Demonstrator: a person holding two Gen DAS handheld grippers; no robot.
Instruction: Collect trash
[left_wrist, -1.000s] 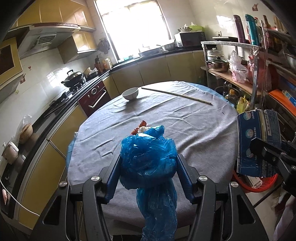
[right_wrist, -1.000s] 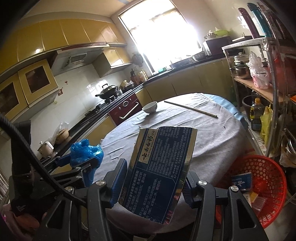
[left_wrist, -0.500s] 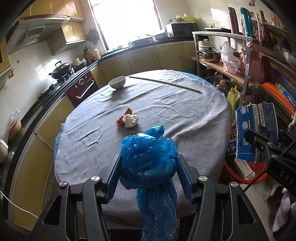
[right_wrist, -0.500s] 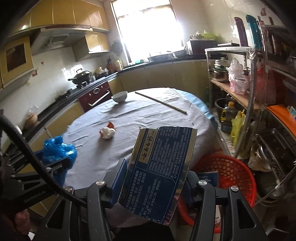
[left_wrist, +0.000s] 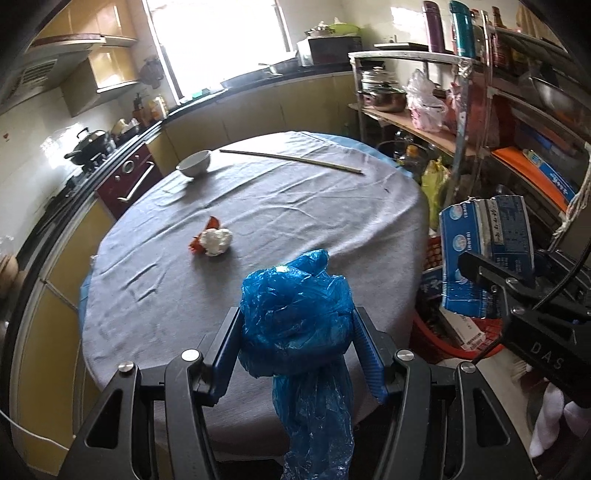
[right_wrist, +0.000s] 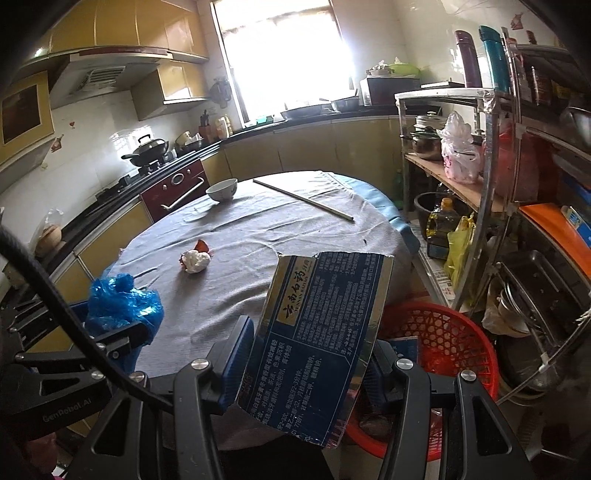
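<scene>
My left gripper (left_wrist: 295, 328) is shut on a crumpled blue plastic bag (left_wrist: 295, 306), held over the near edge of the round table (left_wrist: 280, 195). My right gripper (right_wrist: 308, 354) is shut on a flattened dark blue carton (right_wrist: 317, 332) and holds it to the right of the table, above a red mesh basket (right_wrist: 443, 339). The carton (left_wrist: 484, 254) and the basket (left_wrist: 436, 332) also show in the left wrist view. A white crumpled tissue with red scraps (left_wrist: 214, 242) lies on the grey tablecloth; it also shows in the right wrist view (right_wrist: 195, 260).
A white bowl (left_wrist: 194, 164) and a long thin stick (left_wrist: 291, 160) lie at the table's far side. A metal rack (right_wrist: 491, 155) with pots, bags and bottles stands right of the table. Counters and a stove (right_wrist: 147, 155) run along the left and back.
Both grippers have drawn back from the table and shifted right. The tissue and red scraps, hidden behind the blue bag before, now show. The red basket sits closer under the carton.
</scene>
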